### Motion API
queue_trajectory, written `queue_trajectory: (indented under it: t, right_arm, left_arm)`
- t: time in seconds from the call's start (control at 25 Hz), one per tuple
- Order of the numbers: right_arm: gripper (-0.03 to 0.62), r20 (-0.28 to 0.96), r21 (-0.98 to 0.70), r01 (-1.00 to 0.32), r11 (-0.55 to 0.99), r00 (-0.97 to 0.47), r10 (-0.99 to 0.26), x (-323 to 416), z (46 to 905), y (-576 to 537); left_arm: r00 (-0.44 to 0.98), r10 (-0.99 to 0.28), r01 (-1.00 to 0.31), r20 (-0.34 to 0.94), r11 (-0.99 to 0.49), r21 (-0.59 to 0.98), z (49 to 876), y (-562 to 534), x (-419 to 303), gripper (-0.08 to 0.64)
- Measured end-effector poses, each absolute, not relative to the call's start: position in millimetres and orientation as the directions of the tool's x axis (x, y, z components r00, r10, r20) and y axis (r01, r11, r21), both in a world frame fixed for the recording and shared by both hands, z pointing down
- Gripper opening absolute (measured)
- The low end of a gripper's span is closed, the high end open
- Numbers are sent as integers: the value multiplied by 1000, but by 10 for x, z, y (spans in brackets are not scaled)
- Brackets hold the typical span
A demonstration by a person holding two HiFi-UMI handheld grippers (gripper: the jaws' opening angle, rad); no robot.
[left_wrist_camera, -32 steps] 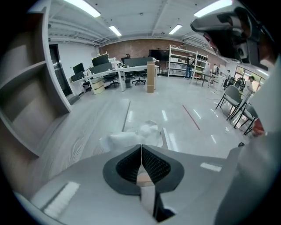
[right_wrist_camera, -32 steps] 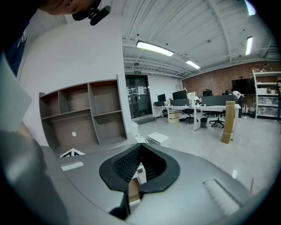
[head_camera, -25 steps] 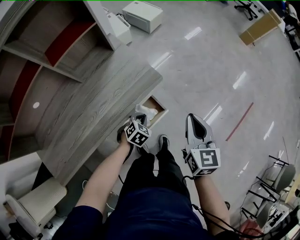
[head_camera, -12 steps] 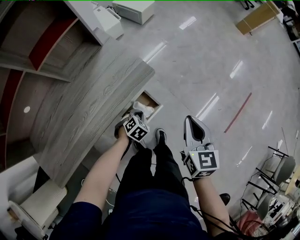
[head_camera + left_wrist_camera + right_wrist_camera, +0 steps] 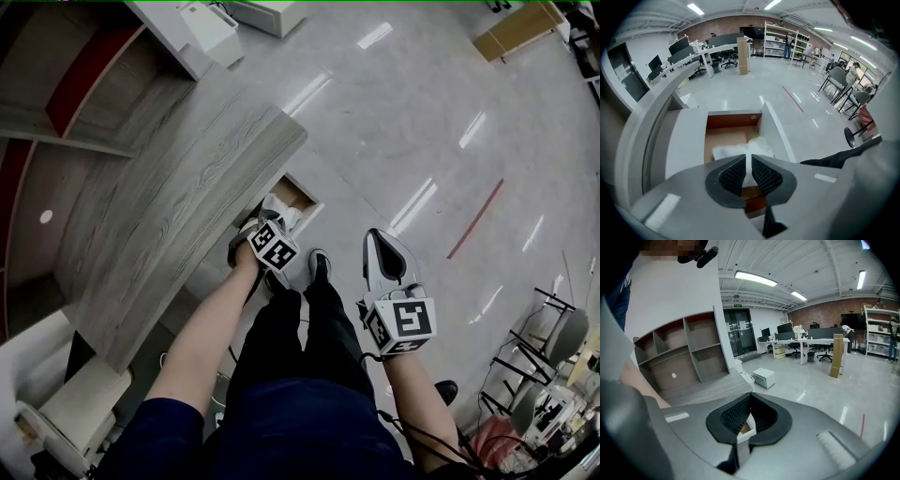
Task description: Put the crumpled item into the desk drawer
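The white crumpled item is pinched between the nearly closed jaws of the left claw, just below the frame's centre, over the open drawer at the counter edge. Its longer side is spread left to right across the drawer. The right claw is pressed together, empty.

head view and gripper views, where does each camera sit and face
Head view: on the person's head, facing steeply down at the grey wood-grain desk, both forearms and legs.
Left gripper view: on the left gripper, facing down into the open brown-floored drawer; jaws grip white crumpled paper; trouser leg shows.
Right gripper view: on the right gripper, facing across the room; bare arm at left.
Shared: head and left gripper views show drawer and paper.
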State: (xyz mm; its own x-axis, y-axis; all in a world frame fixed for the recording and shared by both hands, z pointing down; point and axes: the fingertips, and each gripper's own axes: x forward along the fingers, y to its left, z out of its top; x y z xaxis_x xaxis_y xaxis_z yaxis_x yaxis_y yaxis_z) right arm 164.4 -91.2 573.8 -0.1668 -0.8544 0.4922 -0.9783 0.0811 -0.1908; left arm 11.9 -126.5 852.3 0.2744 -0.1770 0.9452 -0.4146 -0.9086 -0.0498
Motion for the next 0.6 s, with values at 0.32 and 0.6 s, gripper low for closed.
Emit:
queue_trajectory:
  t: [0.32, 0.6]
  right_arm:
    - [6, 478, -190, -976, 110, -190, -858, 1563, 5727, -989]
    - [6, 445, -190, -968, 162, -232, -865, 1420, 5575, -1113]
  left_arm:
    - [317, -239, -491, 918, -869, -57, 8333, -1370, 117, 17]
    - [393, -311, -602, 866, -798, -14, 7761, -1380, -53, 15]
